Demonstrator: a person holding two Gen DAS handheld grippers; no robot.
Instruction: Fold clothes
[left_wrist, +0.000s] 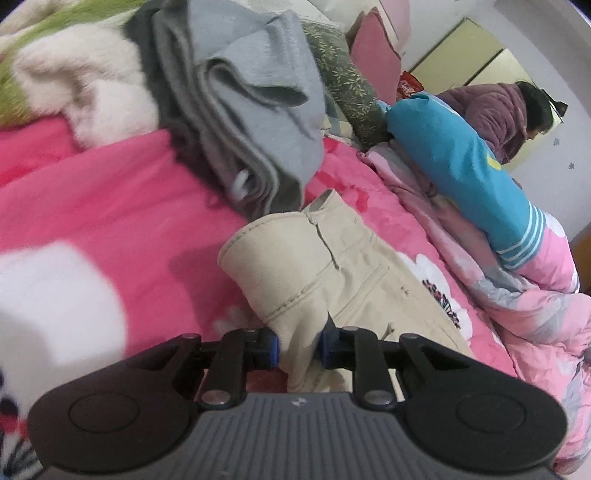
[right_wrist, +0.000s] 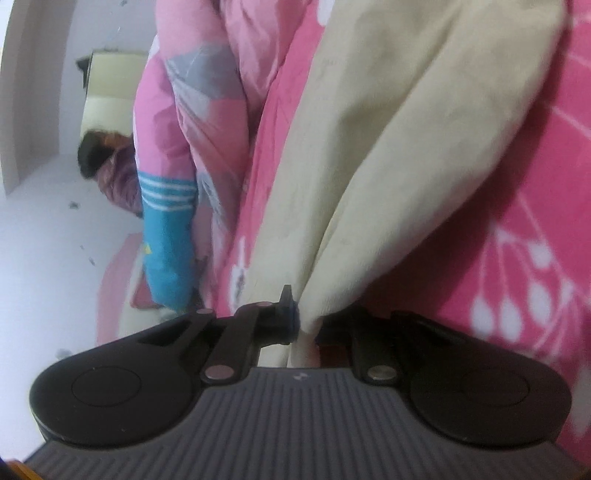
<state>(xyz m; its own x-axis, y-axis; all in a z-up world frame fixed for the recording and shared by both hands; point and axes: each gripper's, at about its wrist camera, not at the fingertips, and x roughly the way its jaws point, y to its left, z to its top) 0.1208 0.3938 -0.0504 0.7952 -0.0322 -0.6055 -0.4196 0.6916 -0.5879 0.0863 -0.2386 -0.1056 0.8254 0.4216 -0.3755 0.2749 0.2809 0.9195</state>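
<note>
Beige trousers (left_wrist: 332, 266) pinched by both jaws, left view alone shows grey garment (left_wrist: 255, 110), seated person (left_wrist: 506, 110)

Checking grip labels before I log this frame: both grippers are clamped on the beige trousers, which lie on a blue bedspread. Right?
Not quite: the bedspread is pink with white flowers, as the left wrist view shows. Both the left gripper and right gripper are indeed clamped on the beige trousers.

Beige trousers (left_wrist: 332, 273) lie across a pink flowered bedspread (left_wrist: 122, 206), waistband end bunched and lifted, seams and pocket stitching showing; the cream fabric (right_wrist: 388, 155) hangs in long folds.
</note>
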